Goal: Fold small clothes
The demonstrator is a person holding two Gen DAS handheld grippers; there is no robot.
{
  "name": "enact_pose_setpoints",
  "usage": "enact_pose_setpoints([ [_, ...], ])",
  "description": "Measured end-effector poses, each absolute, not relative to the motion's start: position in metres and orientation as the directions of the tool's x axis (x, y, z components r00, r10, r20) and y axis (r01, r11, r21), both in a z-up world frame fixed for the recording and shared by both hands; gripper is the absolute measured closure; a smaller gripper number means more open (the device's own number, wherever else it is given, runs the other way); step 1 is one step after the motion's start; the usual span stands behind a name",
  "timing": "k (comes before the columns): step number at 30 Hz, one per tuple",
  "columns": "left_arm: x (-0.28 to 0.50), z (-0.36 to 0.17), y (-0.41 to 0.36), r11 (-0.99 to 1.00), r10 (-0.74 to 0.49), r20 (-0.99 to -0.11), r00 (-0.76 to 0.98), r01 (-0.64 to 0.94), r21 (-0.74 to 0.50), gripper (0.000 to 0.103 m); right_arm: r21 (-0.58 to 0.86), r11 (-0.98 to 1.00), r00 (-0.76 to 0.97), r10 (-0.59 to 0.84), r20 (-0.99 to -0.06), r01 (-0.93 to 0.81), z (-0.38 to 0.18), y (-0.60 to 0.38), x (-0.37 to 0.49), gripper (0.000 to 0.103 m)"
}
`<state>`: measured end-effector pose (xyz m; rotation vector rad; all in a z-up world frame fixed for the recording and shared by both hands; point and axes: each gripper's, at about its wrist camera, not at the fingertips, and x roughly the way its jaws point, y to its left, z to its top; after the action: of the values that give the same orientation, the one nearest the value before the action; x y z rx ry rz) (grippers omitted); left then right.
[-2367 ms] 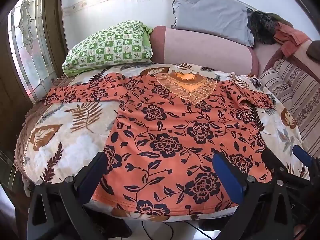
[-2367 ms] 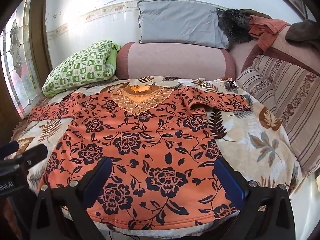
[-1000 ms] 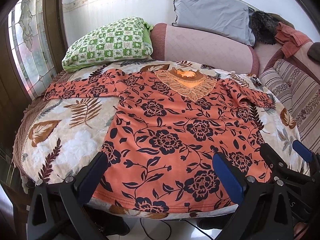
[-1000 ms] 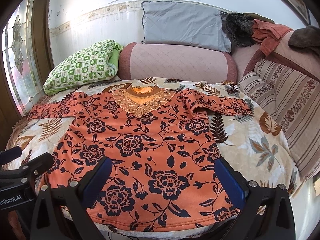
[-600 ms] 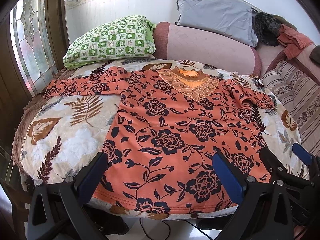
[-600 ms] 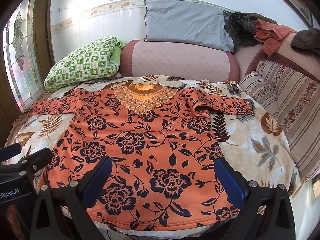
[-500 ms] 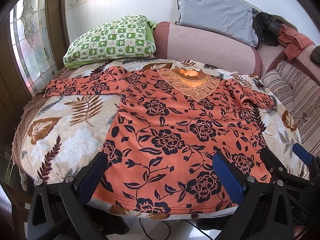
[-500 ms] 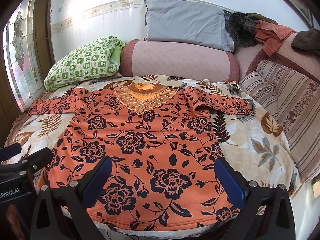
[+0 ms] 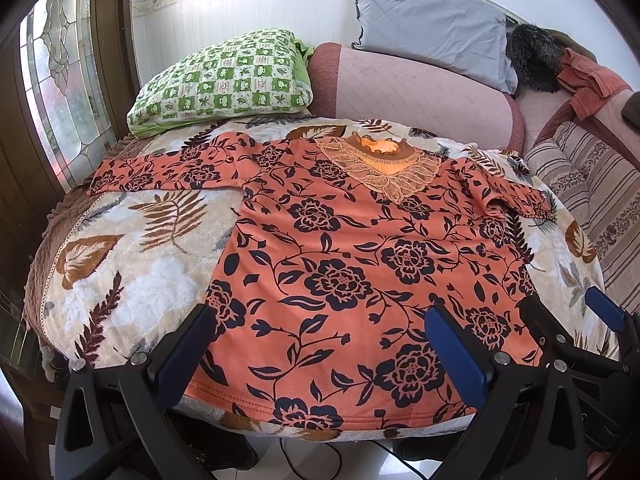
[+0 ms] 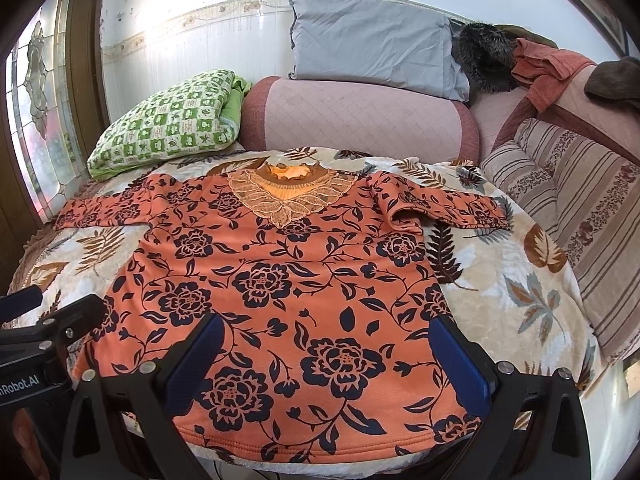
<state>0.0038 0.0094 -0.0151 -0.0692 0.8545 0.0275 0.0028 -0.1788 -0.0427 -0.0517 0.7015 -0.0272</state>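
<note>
both grippers — left gripper [image 9: 320, 344], right gripper [image 10: 328, 356] — hover agape over the blouse [image 9: 360, 264].

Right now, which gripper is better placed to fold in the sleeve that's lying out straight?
Left. The straight sleeve lies on the left hand-held gripper's side of the top; the right hand-held gripper would have to cross the garment. Both hover open.

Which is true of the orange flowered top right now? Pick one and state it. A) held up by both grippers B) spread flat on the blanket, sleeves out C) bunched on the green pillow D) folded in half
B: the top lies flat on the leaf-print blanket, sleeves out to both sides, and the open left gripper and right gripper hold nothing.
</note>
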Motion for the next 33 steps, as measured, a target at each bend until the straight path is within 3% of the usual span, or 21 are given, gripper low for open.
enact_pose_setpoints([
  [20, 0.005, -0.017, 0.014, 0.997, -0.01, -0.758, 0.653, -0.055, -0.061, 0.0, -0.037, 0.999, 0.759, -0.019, -0.65, -0.007, -0.043, -0.179, 0.003, 0.0],
  [23, 0.011, -0.027, 0.023, 0.993, -0.036, -0.777, 0.628, -0.067, -0.1, 0.0, 0.065, 0.998, 0.73, 0.059, -0.68, -0.02, -0.049, -0.195, 0.012, 0.0],
  [28, 0.029, -0.055, 0.033, 0.986, -0.065, -0.828, 0.557, -0.091, -0.139, 0.0, 0.172, 0.983, 0.739, 0.071, -0.67, 0.062, -0.05, -0.248, 0.031, 0.0],
  [33, 0.047, -0.074, 0.028, 0.99, -0.076, -0.851, 0.519, -0.065, -0.128, 0.0, 0.462, 0.869, 0.714, 0.207, -0.669, 0.181, -0.071, -0.348, 0.084, 0.0],
])
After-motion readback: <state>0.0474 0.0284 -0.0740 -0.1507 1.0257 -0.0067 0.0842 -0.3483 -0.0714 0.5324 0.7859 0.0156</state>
